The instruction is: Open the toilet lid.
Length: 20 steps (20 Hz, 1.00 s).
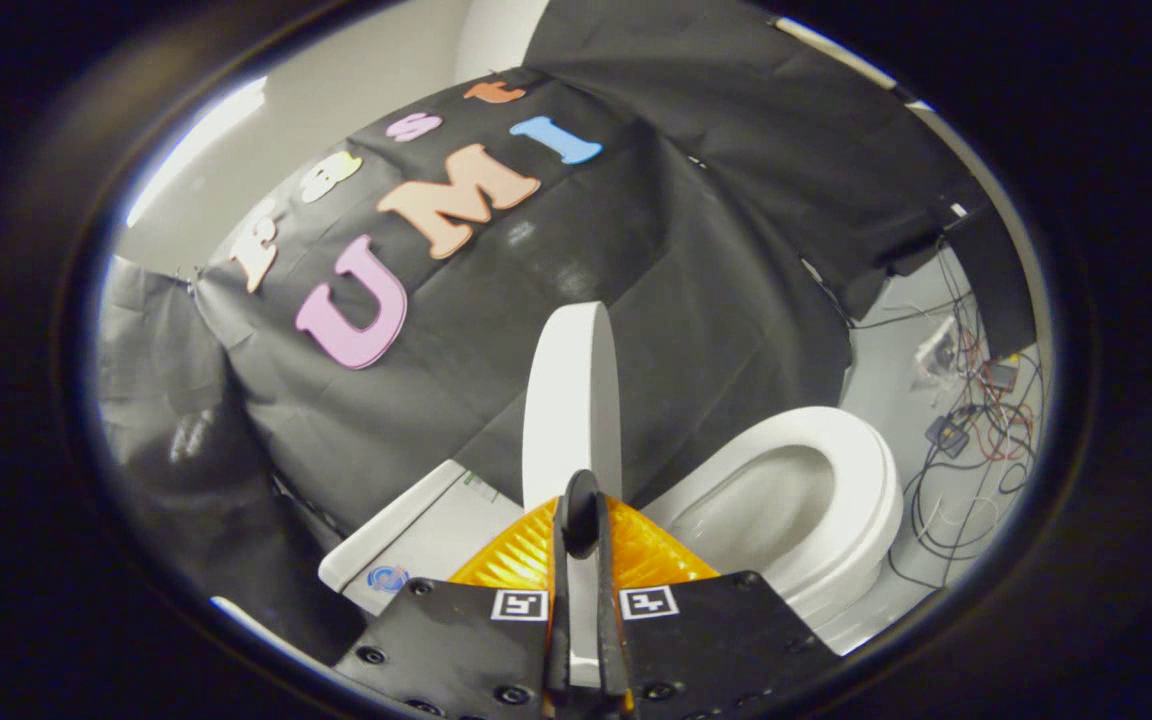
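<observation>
Gripper view shows the lid (572,400) pinched thin between the fingers of the gripper (581,520) and standing almost straight up, well clear of the seat (851,480), so only tipping it back looks left.

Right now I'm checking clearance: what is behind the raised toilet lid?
Behind the toilet lid, pinched between the gripper fingers, hangs the black cloth wall. The white cistern sits beside it; the lid's hinge is covered.

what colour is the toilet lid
Plain white; the toilet lid stands raised, its edge clamped in the gripper, in the gripper view.
</observation>
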### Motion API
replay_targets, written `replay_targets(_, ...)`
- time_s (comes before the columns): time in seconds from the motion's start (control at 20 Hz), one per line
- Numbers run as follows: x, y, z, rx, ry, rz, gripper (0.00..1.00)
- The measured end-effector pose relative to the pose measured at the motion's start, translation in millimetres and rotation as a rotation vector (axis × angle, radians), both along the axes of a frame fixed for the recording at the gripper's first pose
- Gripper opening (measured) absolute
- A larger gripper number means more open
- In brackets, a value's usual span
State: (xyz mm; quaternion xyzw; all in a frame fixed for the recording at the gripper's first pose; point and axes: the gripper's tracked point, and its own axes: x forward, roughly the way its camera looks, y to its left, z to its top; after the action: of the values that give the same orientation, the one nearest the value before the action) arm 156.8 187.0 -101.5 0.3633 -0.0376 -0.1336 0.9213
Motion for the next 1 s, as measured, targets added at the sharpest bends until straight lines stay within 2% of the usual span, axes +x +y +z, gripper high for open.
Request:
replay_targets(0.4, 32, 65, 49, -0.266, 0.023, 0.176, 0.15)
replay_targets(0.8, 63, 133, 64, -0.491, 0.058, 0.369, 0.16)
replay_targets(1.0, 75, 155, 65, -0.542, 0.057, 0.439, 0.16)
